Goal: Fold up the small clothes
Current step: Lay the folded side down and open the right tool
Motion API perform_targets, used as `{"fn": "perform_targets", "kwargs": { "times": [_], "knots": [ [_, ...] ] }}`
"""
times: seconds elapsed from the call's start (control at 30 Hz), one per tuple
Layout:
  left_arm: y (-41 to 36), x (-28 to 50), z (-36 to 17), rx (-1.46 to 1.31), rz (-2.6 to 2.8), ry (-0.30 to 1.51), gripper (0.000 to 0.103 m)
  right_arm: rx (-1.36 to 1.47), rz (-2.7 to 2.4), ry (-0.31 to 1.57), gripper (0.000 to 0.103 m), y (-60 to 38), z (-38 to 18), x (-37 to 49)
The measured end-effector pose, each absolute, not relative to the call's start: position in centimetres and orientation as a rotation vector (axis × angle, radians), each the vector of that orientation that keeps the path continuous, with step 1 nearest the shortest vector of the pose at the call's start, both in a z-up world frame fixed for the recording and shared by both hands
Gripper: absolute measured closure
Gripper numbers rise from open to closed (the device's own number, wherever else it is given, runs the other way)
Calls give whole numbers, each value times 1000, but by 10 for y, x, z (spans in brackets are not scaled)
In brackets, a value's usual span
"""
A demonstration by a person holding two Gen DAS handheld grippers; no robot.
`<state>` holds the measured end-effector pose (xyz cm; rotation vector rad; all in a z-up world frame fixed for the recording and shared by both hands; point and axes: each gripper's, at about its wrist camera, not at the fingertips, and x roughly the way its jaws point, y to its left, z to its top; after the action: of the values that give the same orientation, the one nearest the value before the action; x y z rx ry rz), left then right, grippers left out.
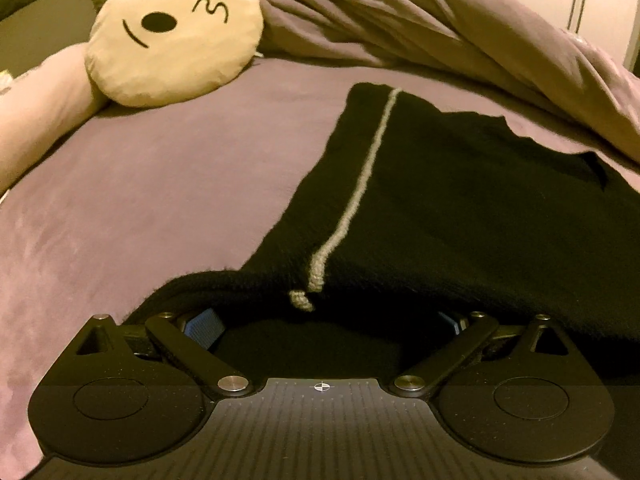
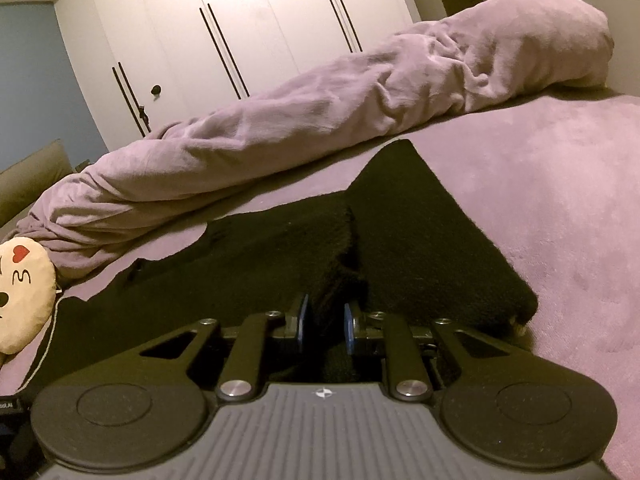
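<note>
Purple sheets covered the bed (image 1: 160, 200) under both claws. The right claw (image 2: 325, 320) was pinched shut on a fold of the black knit top (image 2: 420, 232). The left claw (image 1: 320, 324) stood wide open, with the top's near edge draped over it. A grey stripe (image 1: 360, 188) ran down the top. Past it lay a round face pillow (image 1: 172, 36) and a rolled purple blanket (image 2: 320, 120).

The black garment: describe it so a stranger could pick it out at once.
Find the bed under its purple sheet, with a rolled purple duvet along the far side. The black garment lies flat before that roll. It is the only dark knit there, with one thin grey stripe.
</note>
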<state>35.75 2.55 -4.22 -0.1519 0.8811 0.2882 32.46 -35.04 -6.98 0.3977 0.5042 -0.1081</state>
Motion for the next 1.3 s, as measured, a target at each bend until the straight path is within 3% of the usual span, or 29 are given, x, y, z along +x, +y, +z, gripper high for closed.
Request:
{"fn": "perform_targets", "kwargs": {
  "times": [0.37, 0.5, 0.67, 0.77, 0.83, 1.07, 1.3],
  "knots": [
    [50, 364, -44, -299, 276, 888, 3, 330, -92, 545, 84, -347, -69, 330],
    [45, 370, -50, -235, 240, 928, 1, 283, -87, 571, 82, -346, -73, 336],
    [45, 347, -36, -183, 163, 968, 1, 217, -186, 601, 66, -347, -52, 320],
    [46, 314, -31, -148, 160, 969, 1, 259, -183, 611, 65, -357, -43, 281],
    [45, 282, -29, -94, 148, 953, 1, 273, -195, 633, 54, -362, -41, 246],
    [65, 170, -27, -21, 80, 886, 1, 384, -196, 696, 51, -382, -40, 97],
    [113, 118, -24, -296, 227, 987, 0, 521, -210, 745, 47, -387, -57, 9]
  ]
}}
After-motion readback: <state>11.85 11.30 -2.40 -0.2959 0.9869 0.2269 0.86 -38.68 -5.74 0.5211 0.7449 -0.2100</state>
